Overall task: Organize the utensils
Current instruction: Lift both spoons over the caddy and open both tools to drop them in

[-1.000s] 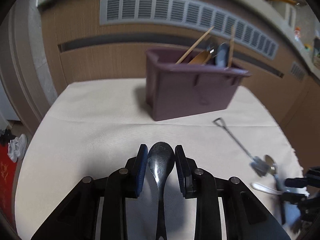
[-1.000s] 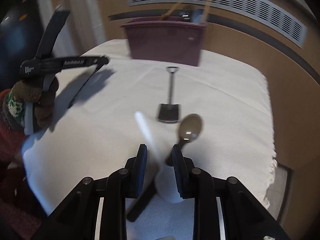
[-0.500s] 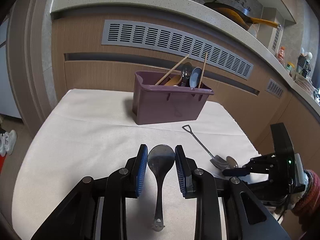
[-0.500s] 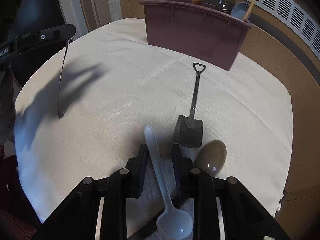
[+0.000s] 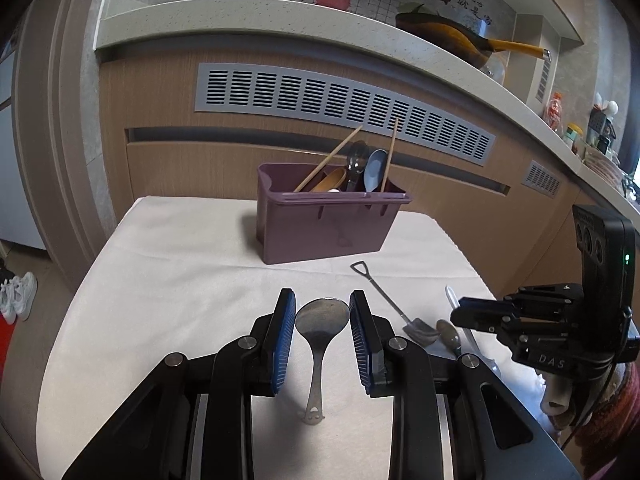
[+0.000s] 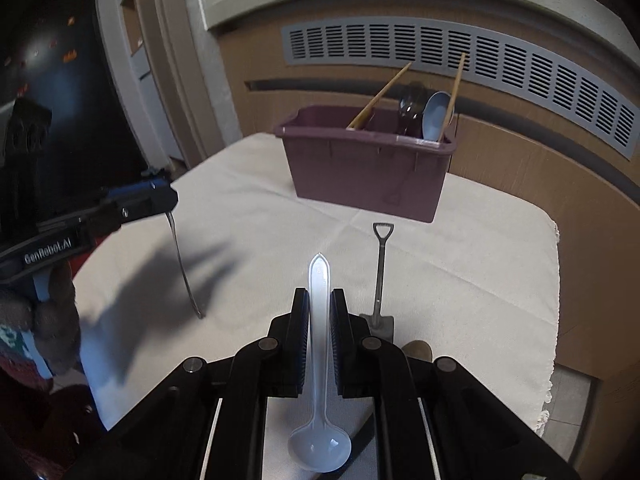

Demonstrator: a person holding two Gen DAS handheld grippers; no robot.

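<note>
My left gripper (image 5: 322,312) is shut on the bowl of a metal spoon (image 5: 320,328), whose handle hangs down above the white cloth; it also shows in the right wrist view (image 6: 182,256). My right gripper (image 6: 319,300) is shut on the handle of a white plastic spoon (image 6: 319,360), lifted off the table, bowl toward the camera. The purple utensil bin (image 5: 332,220) stands at the far middle of the table and holds chopsticks and spoons. A small shovel-shaped spoon (image 6: 380,276) and a brown spoon (image 5: 449,332) lie on the cloth.
The table (image 5: 180,264) is covered with a white cloth; its right edge (image 6: 554,280) drops to the floor. A wooden cabinet with a grey vent grille (image 5: 340,108) stands behind it. A counter above carries a pan (image 5: 452,36).
My right gripper has closed on the white spoon's handle and lifted it off the cloth. My left gripper has risen a little and drawn back with the metal spoon.
</note>
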